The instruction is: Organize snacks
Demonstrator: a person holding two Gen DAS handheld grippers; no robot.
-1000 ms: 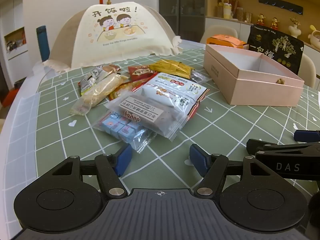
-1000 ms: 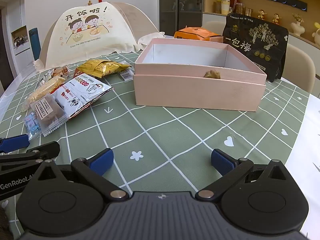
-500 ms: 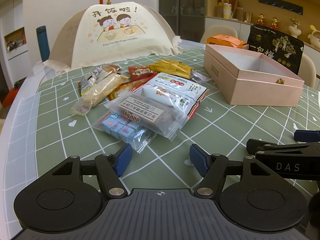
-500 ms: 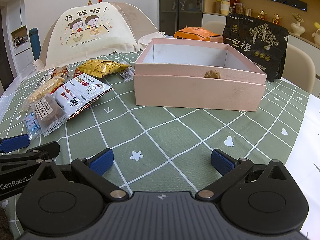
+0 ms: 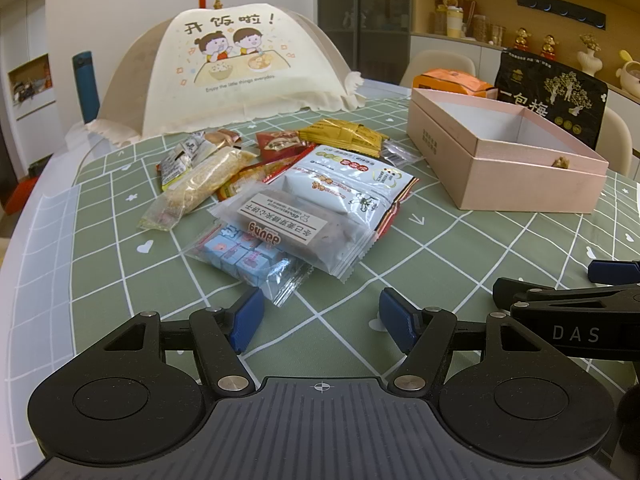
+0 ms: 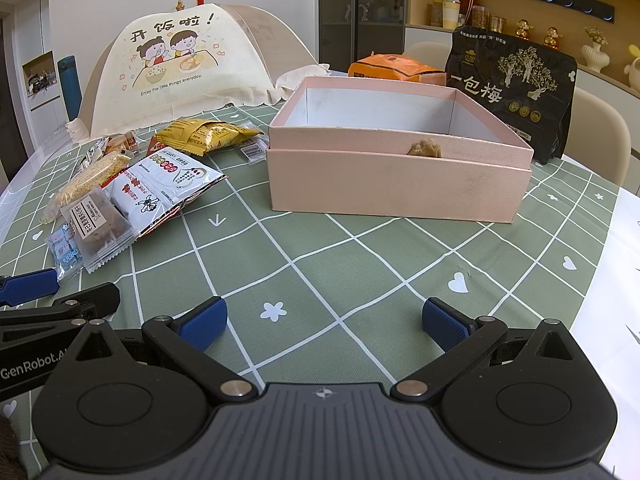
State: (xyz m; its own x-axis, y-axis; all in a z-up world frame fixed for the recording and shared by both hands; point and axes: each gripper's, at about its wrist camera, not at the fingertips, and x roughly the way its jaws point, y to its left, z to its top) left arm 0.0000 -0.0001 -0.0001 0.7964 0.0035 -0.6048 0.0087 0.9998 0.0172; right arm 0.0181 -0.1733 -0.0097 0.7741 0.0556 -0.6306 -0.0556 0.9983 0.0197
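On the green table [image 5: 460, 264], both grippers, left [image 5: 320, 316] and right [image 6: 324, 320], are wide open and hold nothing. Pinch one snack bag [image 5: 276, 268] by its edge, then drop it in the pink box [image 6: 396, 184].

I log a matt pink cardboard box [image 6: 396, 184], glossy plastic snack wrappers [image 5: 320, 208], and a smooth green checked tablecloth [image 6: 320, 264].

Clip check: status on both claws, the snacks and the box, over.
Left claw open, empty, just short of the snack pile. Right claw open, empty, facing the pink box. Box open, no packets visible inside. Nothing in the way.
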